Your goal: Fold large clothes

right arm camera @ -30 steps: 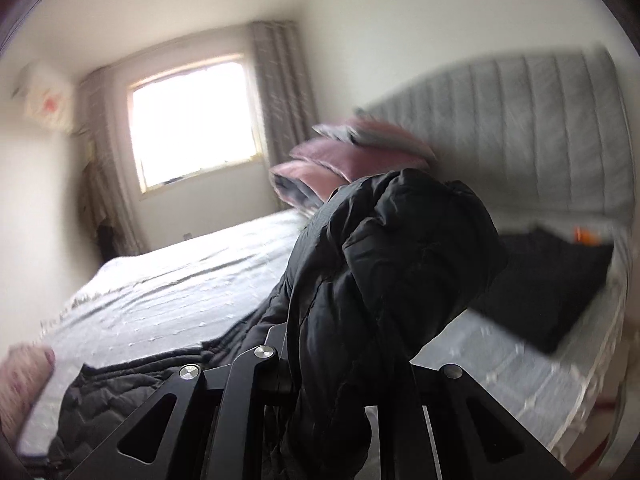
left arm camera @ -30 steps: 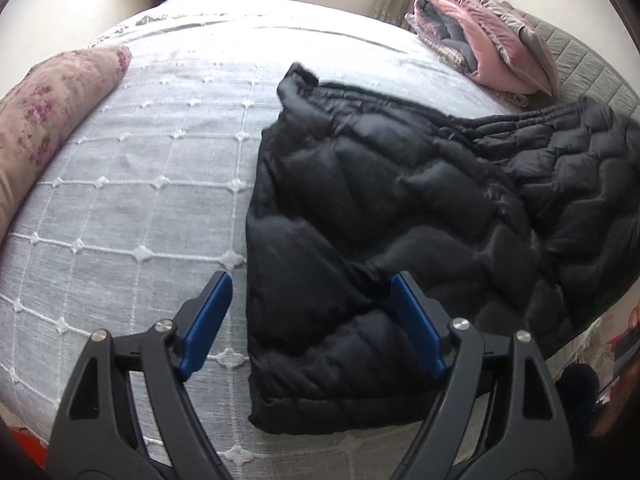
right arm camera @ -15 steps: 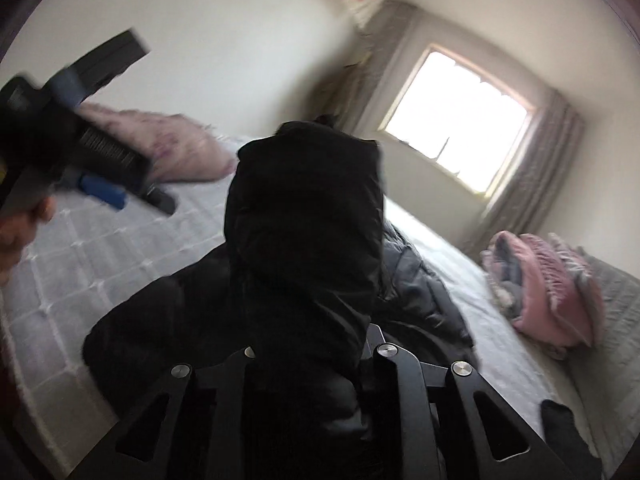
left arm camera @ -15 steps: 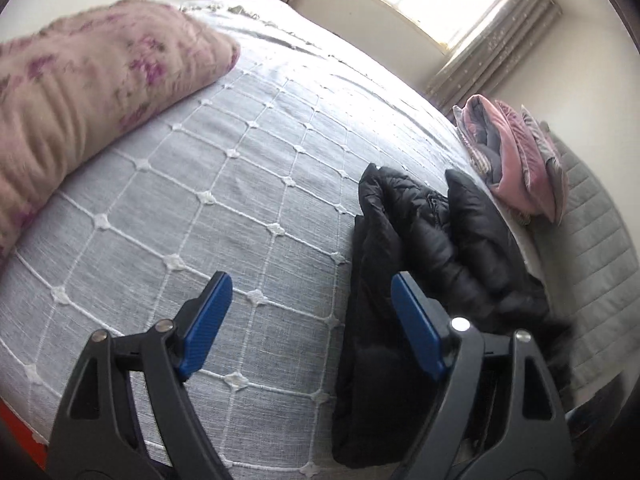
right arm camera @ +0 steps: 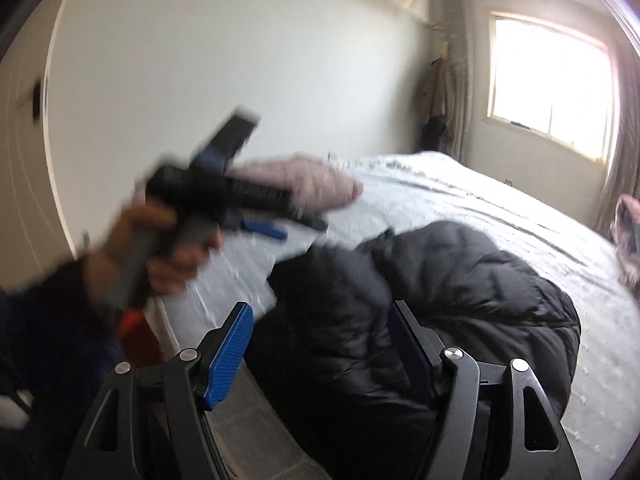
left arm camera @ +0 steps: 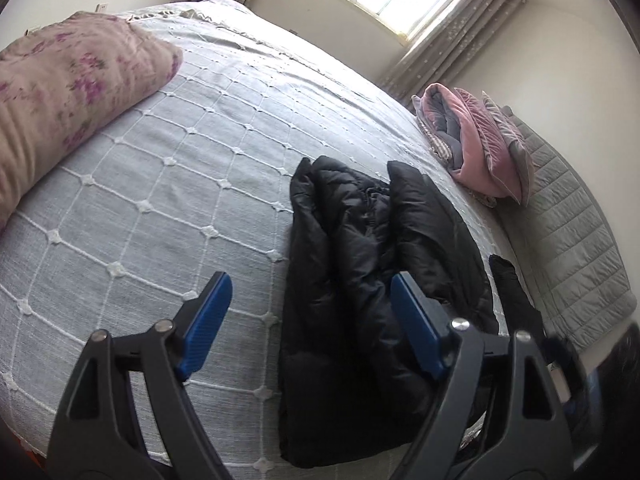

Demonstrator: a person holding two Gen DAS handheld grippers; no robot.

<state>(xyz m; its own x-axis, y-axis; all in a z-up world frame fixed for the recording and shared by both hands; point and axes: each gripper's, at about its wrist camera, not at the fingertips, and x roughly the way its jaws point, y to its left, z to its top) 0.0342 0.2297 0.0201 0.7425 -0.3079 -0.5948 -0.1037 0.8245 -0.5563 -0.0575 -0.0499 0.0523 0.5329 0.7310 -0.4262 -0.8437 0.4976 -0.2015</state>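
Observation:
A black puffer jacket (left arm camera: 360, 264) lies folded into a narrow strip on the grey quilted bedspread (left arm camera: 180, 200), close to the bed's near edge. My left gripper (left arm camera: 310, 312) hovers open above it, its right pad over the jacket and its left pad over bare bedspread. In the right wrist view the jacket (right arm camera: 440, 288) bulges just beyond my right gripper (right arm camera: 320, 344). Its jaws are opening, and the blue pads stand clear of the fabric. A hand holds the left gripper (right arm camera: 236, 196), blurred, up to the left.
A pink floral bolster (left arm camera: 60, 100) lies along the bed's left side. Folded pink and grey bedding (left arm camera: 476, 140) is stacked by the grey padded headboard (left arm camera: 572, 232), with a dark garment (left arm camera: 512, 292) below it. The bed's edge (right arm camera: 180, 320) drops to the floor.
My right gripper swung the gripped part of the jacket over onto the rest, then opened and let it go. The jacket went from spread out to a narrow fold. The left gripper shifted and rolled.

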